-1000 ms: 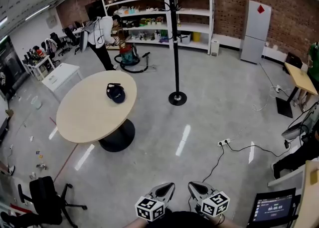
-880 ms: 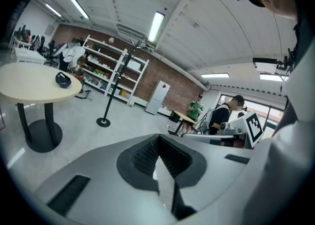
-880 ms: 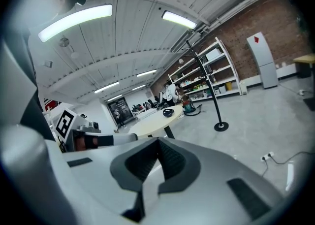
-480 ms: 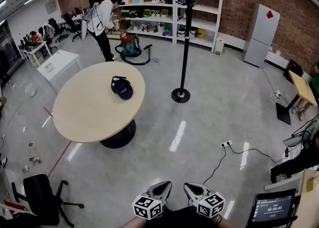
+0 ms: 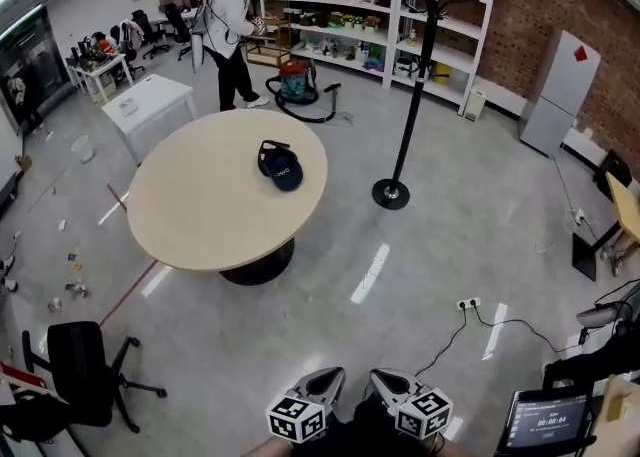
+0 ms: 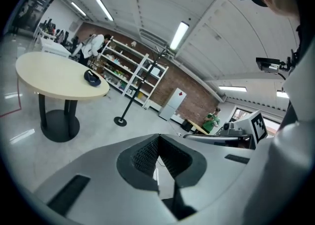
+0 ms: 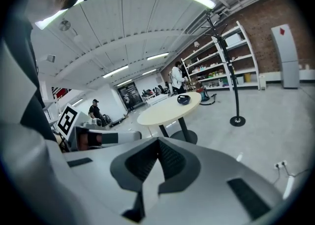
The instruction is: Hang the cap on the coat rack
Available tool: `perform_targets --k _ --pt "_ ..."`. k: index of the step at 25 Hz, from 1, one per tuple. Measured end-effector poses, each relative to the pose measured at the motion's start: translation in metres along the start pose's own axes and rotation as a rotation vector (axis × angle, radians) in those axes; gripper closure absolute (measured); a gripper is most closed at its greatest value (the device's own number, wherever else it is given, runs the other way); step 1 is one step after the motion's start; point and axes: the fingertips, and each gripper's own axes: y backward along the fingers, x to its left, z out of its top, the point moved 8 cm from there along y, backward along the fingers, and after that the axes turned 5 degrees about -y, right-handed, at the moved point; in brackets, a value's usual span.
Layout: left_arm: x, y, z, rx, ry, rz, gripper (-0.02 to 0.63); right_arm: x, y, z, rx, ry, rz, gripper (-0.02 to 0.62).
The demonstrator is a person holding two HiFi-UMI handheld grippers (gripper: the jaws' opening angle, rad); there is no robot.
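A dark blue cap (image 5: pixel 281 165) lies on the round beige table (image 5: pixel 200 215), toward its far right side; it also shows as the cap (image 6: pixel 92 77) and the cap (image 7: pixel 183 99) in the gripper views. The black coat rack (image 5: pixel 405 95) stands on the floor right of the table, its round base (image 5: pixel 390 194) near the table's edge. My left gripper (image 5: pixel 328 377) and right gripper (image 5: pixel 385 379) are side by side at the bottom of the head view, far from table and rack. Both are shut with nothing between the jaws.
A person in white (image 5: pixel 230 30) stands by the shelving (image 5: pixel 340 15) at the back, next to a vacuum (image 5: pixel 298 85). A black office chair (image 5: pixel 85 370) sits at lower left, a white low table (image 5: pixel 150 105) behind the round one. A power strip and cable (image 5: pixel 470 303) lie on the floor at right.
The view has shifted: table, cap and coat rack have slid rightward and come nearer. Both grippers stay shut at the bottom of the head view.
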Motion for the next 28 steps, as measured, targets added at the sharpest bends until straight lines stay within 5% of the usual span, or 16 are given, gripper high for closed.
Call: perform_targets --k 13,28 --pt "0.043 -0.031 0.035 -0.052 0.045 0.241 0.603 -0.047 -0.08 0.053 0.1 0.054 0.223 0.594" --pt "0.048 -0.151 0.106 -0.08 -0.044 0.32 0.603 -0.171 -0.121 0.144 0.079 0.02 0.284 0.594"
